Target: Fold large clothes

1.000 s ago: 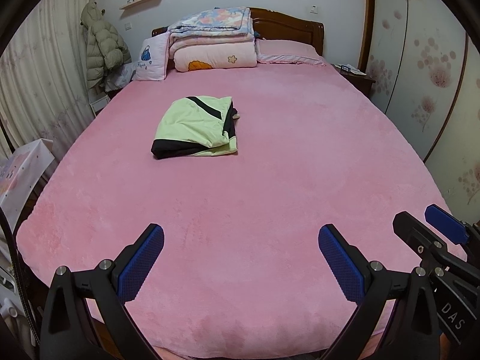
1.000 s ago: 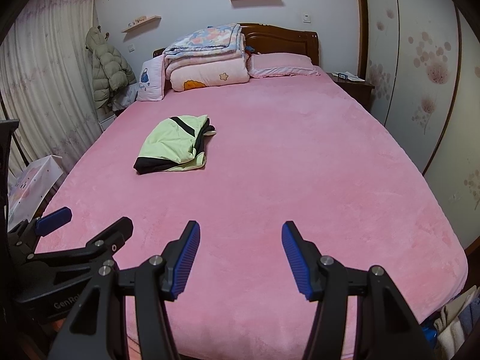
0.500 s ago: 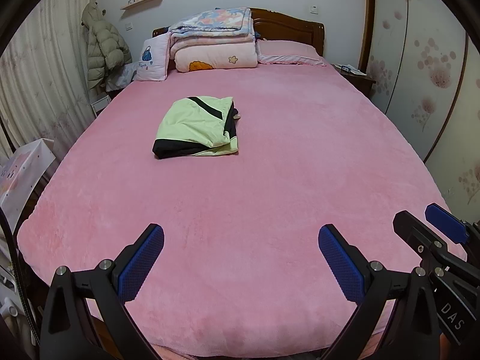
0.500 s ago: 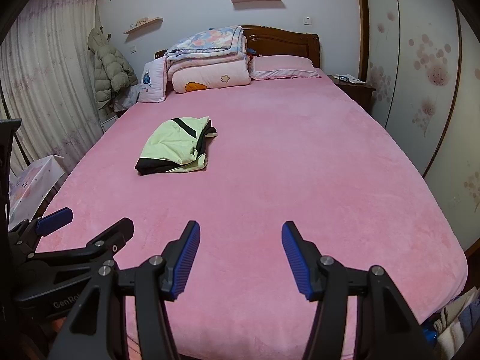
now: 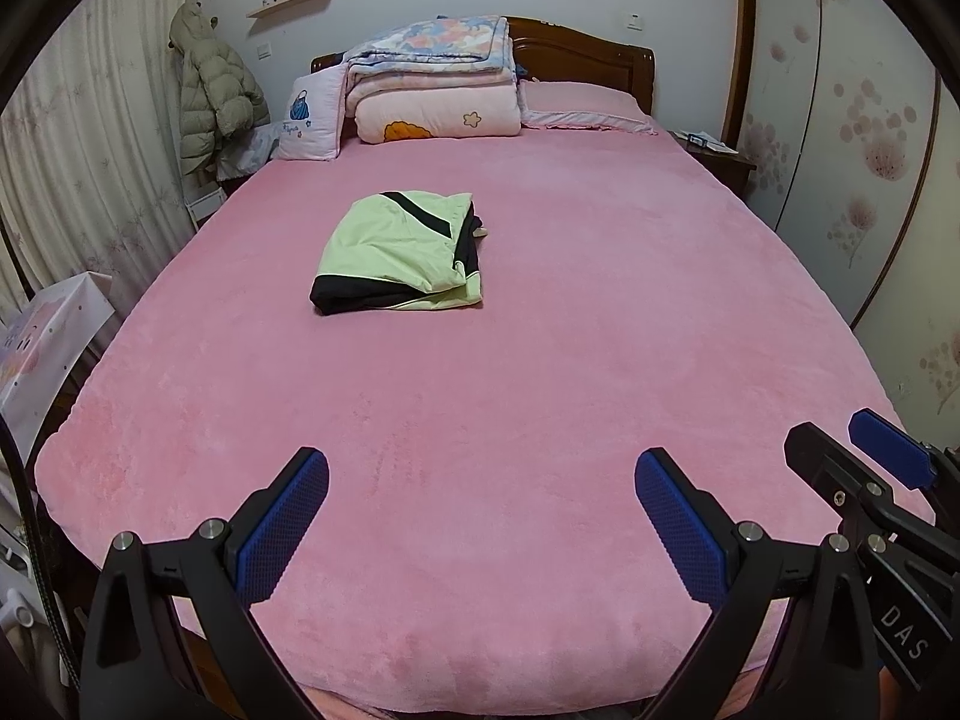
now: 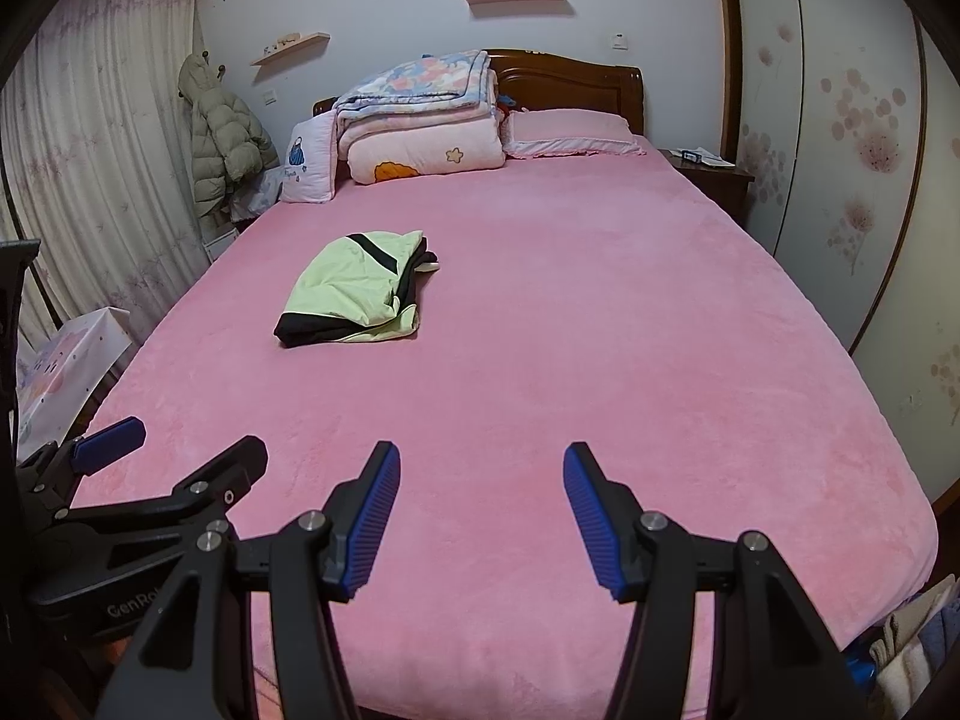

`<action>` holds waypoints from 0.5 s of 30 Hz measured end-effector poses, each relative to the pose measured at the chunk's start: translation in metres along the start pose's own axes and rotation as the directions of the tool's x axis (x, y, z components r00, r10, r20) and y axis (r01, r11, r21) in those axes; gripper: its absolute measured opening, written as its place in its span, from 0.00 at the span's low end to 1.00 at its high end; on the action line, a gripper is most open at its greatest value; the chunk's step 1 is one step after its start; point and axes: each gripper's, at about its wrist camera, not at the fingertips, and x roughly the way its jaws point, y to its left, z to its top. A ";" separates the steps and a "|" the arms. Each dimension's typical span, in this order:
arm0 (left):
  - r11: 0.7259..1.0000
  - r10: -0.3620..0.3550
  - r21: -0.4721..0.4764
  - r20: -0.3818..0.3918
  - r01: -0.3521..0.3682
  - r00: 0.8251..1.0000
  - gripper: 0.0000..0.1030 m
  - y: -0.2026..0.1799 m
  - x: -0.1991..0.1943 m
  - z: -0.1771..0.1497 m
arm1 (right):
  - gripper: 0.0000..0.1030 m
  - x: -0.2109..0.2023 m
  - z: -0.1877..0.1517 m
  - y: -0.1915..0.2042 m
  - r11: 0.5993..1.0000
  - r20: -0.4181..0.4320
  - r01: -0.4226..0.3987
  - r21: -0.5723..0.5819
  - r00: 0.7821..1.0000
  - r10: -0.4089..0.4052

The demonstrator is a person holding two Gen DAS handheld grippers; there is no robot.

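A light green and black garment (image 5: 399,255) lies folded in a compact bundle on the pink bed (image 5: 540,360), left of centre; it also shows in the right wrist view (image 6: 354,291). My left gripper (image 5: 480,516) is open and empty, held over the foot of the bed, far from the garment. My right gripper (image 6: 480,510) is open and empty, also over the foot of the bed. Each gripper shows at the edge of the other's view: the right one (image 5: 864,468) and the left one (image 6: 162,456).
Folded quilts (image 5: 432,84) and pillows (image 5: 582,105) are stacked at the headboard. A puffer coat (image 5: 210,90) hangs at the left by the curtain. A nightstand (image 5: 714,156) stands at the right. A white bag (image 5: 42,348) sits by the bed's left side.
Both views have shifted slightly; the garment appears a little lower in frame. The garment has not moved on the bed and both grippers stay open.
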 end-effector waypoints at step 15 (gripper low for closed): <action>1.000 -0.004 0.004 -0.007 0.004 1.000 0.97 0.006 0.001 0.000 | 0.55 0.006 -0.001 0.001 1.000 -0.013 0.010 -0.004 1.000 -0.010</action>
